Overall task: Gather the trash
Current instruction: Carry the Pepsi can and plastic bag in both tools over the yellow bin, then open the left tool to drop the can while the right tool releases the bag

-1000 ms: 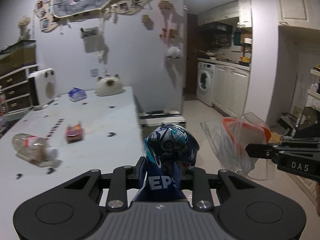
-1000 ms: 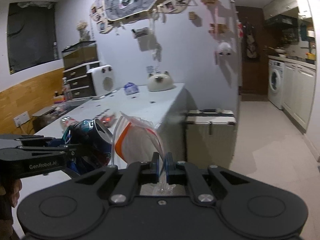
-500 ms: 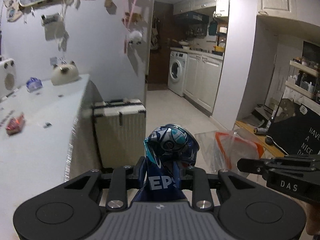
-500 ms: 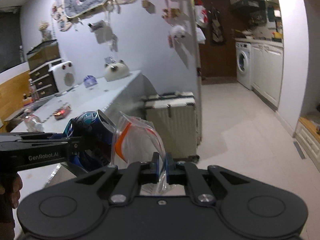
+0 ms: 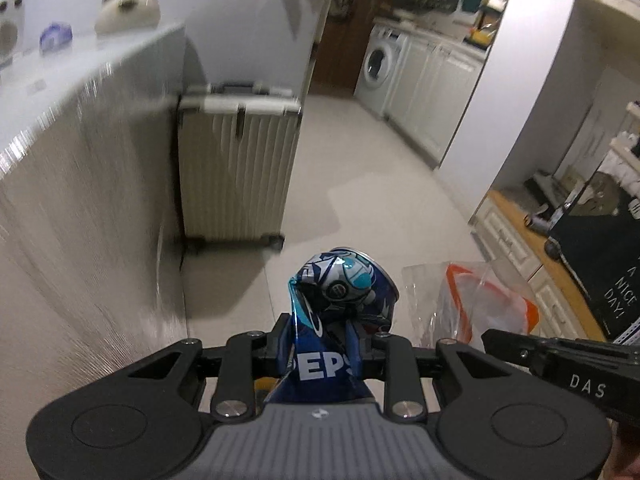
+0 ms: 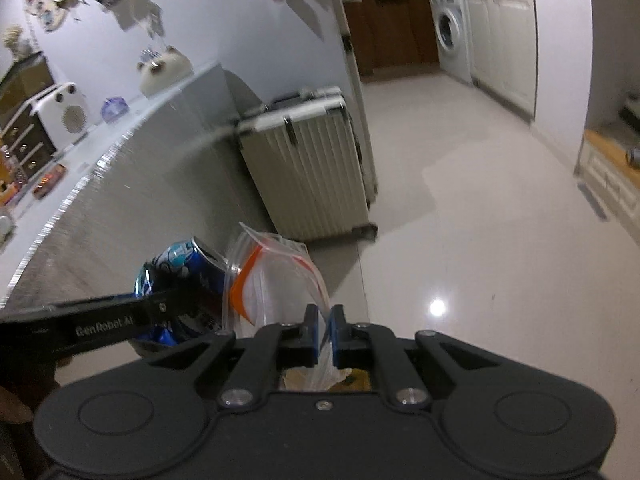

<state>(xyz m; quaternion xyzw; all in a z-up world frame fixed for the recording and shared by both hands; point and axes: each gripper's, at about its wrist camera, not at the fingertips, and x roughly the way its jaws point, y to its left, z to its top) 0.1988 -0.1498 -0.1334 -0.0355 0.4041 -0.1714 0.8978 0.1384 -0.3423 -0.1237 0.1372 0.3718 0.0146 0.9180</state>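
My left gripper [image 5: 324, 344] is shut on a crushed blue Pepsi can [image 5: 340, 304] and holds it in the air beside the table's end. The can also shows in the right wrist view [image 6: 180, 276], right next to the mouth of the bag. My right gripper [image 6: 323, 332] is shut on the edge of a clear zip bag with an orange seal [image 6: 272, 280]. In the left wrist view the bag [image 5: 476, 304] hangs just right of the can, with the right gripper's finger [image 5: 560, 360] under it.
A white table [image 6: 100, 160] runs along the left, with a snack wrapper [image 6: 48, 178], a blue item [image 6: 114, 108] and a cat-shaped holder [image 6: 164, 70] on it. A beige suitcase [image 5: 236, 168] stands at the table's end. Tiled floor [image 6: 480, 220] lies beyond, towards a washing machine [image 5: 378, 66].
Both grippers have swung right and tilted down, away from the tabletop towards the floor. The can now sits closer to the bag's open mouth. Both grips are unchanged.
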